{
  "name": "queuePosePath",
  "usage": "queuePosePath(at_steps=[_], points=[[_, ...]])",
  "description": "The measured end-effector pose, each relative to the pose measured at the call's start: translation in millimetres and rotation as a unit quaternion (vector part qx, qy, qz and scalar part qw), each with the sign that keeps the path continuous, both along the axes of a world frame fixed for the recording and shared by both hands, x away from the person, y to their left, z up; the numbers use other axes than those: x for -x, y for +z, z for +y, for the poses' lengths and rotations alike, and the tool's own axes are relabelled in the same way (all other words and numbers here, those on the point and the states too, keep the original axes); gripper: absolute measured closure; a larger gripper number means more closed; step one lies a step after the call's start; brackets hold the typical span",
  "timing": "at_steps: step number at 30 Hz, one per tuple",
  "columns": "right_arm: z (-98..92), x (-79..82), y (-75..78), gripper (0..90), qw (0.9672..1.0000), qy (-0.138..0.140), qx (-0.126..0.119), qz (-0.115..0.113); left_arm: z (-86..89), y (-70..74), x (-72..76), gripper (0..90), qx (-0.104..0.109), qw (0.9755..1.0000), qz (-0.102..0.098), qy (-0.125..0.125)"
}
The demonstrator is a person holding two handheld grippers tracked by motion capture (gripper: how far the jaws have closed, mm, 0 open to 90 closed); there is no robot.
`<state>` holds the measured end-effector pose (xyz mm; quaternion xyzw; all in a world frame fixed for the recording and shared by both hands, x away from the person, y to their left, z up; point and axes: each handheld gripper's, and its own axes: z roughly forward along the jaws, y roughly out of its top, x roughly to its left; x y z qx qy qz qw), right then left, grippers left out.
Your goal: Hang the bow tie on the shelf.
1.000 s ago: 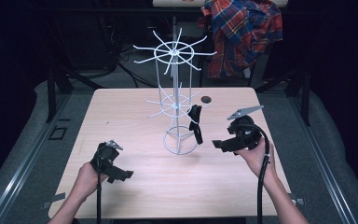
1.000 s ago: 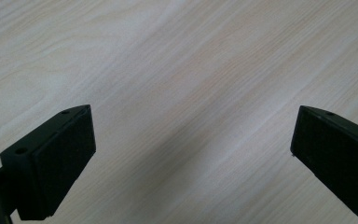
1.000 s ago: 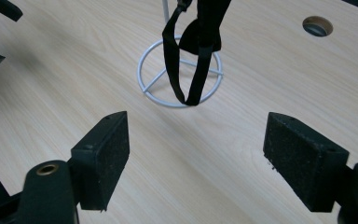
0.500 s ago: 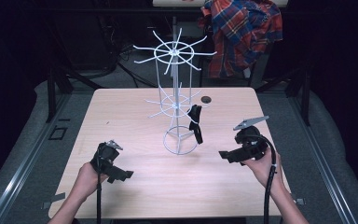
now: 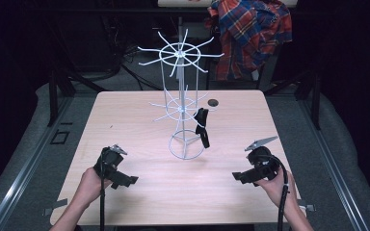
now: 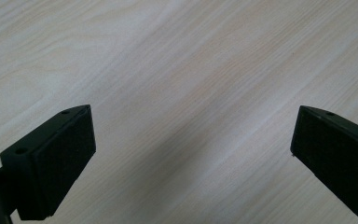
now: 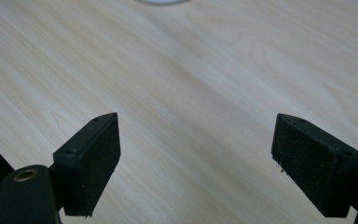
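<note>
A white wire rack (image 5: pixel 181 103) stands upright near the middle of the pale wood surface (image 5: pixel 139 120), with spoked tiers and a ring base. A black strap-like item (image 5: pixel 203 126) hangs from a lower spoke on the rack's right side, its long axis roughly vertical, its lower end beside the ring base. A small dark round spot (image 5: pixel 213 102) lies on the surface just behind the rack.

The left gripper (image 5: pixel 123 180) rests low at the near left, well apart from the rack; in the left gripper view its fingers (image 6: pixel 58 158) stand wide apart with only bare wood between them. The right gripper (image 5: pixel 243 177) sits at the near right, fingers (image 7: pixel 91 158) likewise spread wide and holding nothing. A plaid shirt (image 5: pixel 250 33) hangs beyond the far edge.
</note>
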<state>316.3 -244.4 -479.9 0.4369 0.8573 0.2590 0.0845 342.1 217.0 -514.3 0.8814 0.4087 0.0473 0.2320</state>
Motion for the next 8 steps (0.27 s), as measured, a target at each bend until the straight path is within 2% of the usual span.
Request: queuePosePath(at_steps=[1,2,8], points=[[0.3,1.1,-4.0,15.0,1.0000,0.001,0.004,0.003,-0.3,0.1,0.0,0.0,-0.001,1.0000,0.000,-0.001],[0.6,1.9,-9.6,14.4,0.9997,0.008,0.016,0.016,-0.6,0.1,0.2,0.0,-0.001,1.0000,0.001,-0.002],[1.7,0.4,-14.9,14.8,0.9995,0.007,0.017,0.027,0.0,0.5,0.6,0.0,-0.001,1.0000,-0.001,-0.002]])
